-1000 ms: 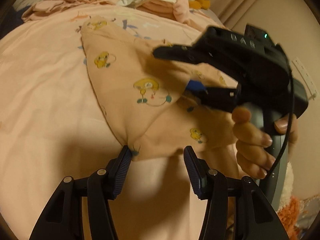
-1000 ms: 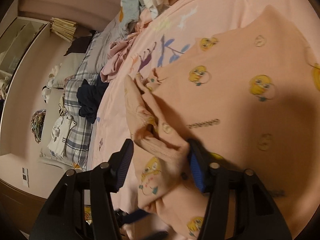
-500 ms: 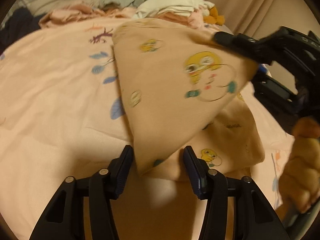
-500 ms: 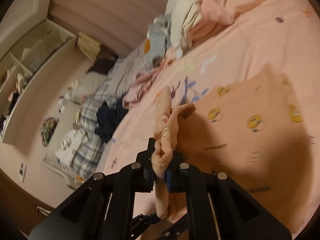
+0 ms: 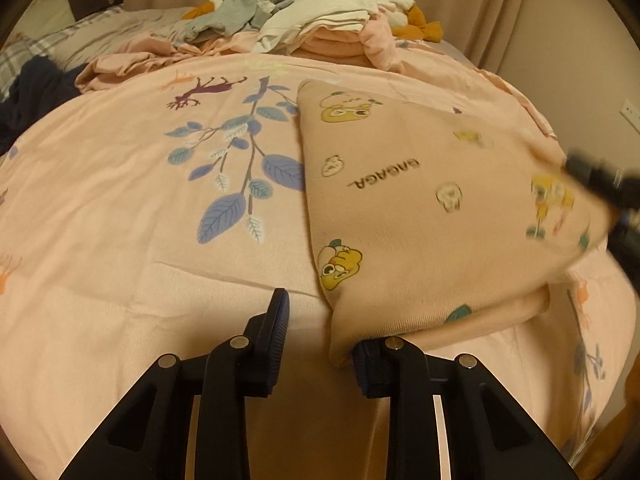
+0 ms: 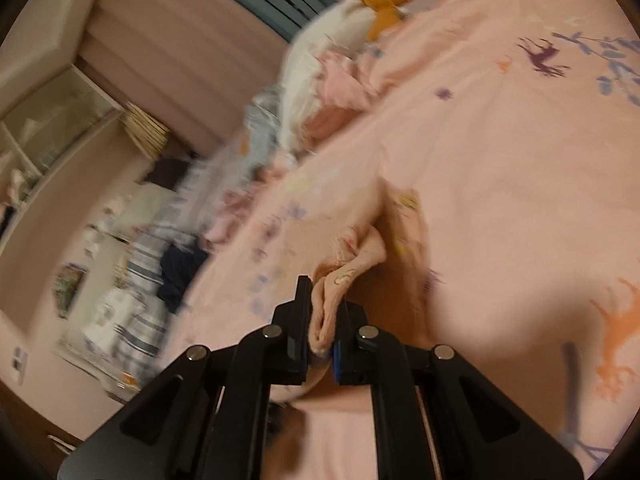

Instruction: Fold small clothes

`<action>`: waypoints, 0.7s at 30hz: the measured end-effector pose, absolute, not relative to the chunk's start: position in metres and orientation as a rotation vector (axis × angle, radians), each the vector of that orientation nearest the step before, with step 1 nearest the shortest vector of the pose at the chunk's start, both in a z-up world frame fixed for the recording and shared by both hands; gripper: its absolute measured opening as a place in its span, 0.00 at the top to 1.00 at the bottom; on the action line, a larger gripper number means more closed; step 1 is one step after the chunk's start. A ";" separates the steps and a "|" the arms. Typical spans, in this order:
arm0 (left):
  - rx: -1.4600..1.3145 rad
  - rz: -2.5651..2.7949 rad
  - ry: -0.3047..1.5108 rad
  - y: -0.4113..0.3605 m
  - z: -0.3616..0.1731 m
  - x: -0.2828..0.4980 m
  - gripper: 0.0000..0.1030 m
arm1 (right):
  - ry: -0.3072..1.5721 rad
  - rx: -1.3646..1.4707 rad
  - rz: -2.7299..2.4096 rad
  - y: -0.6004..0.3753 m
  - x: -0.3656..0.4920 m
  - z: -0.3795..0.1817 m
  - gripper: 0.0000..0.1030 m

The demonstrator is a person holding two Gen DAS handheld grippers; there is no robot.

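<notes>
L gripper (image 5: 318, 332) jaws apart, garment corner draped over its right finger, nothing pinched. Peach cartoon-print garment (image 5: 420, 208) lies right of the bedspread's leaf print (image 5: 240, 168). R gripper (image 6: 322, 336) clamped on bunched edge, mid-fold; next, prob carry across, lay flat.

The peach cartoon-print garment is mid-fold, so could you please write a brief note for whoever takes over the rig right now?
Left gripper: open, the garment's near corner draped over its right finger, not clamped.
Right gripper: shut on a bunched edge of the peach garment, holding it up.
Garment lies on the pink bedspread; one layer is already turned over the lower one.
Left: lay the held edge down, flatten, finish folding. Unfolded clothes pile waits at the far end.
</notes>
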State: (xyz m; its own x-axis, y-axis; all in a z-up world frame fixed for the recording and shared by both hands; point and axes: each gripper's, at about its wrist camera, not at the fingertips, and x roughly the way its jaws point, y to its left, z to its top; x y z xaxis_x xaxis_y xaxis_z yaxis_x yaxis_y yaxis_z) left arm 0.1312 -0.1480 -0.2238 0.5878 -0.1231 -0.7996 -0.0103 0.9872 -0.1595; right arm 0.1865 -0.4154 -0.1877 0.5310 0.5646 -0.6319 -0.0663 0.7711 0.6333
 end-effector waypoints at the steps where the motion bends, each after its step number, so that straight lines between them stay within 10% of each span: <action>1: -0.151 -0.066 0.941 -0.148 -0.224 0.131 0.73 | 0.969 0.568 0.382 -0.416 0.188 -0.193 0.91; 21: -0.127 -0.124 0.996 -0.132 -0.216 0.120 0.72 | 1.087 0.445 0.391 -0.408 0.166 -0.214 0.92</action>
State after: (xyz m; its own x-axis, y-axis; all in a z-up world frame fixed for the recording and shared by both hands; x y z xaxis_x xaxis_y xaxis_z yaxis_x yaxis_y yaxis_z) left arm 0.1202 -0.1317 -0.2162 0.5378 -0.1622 -0.8274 0.0463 0.9855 -0.1631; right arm 0.1658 -0.4079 -0.2144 0.4134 0.5113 -0.7535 -0.0861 0.8457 0.5266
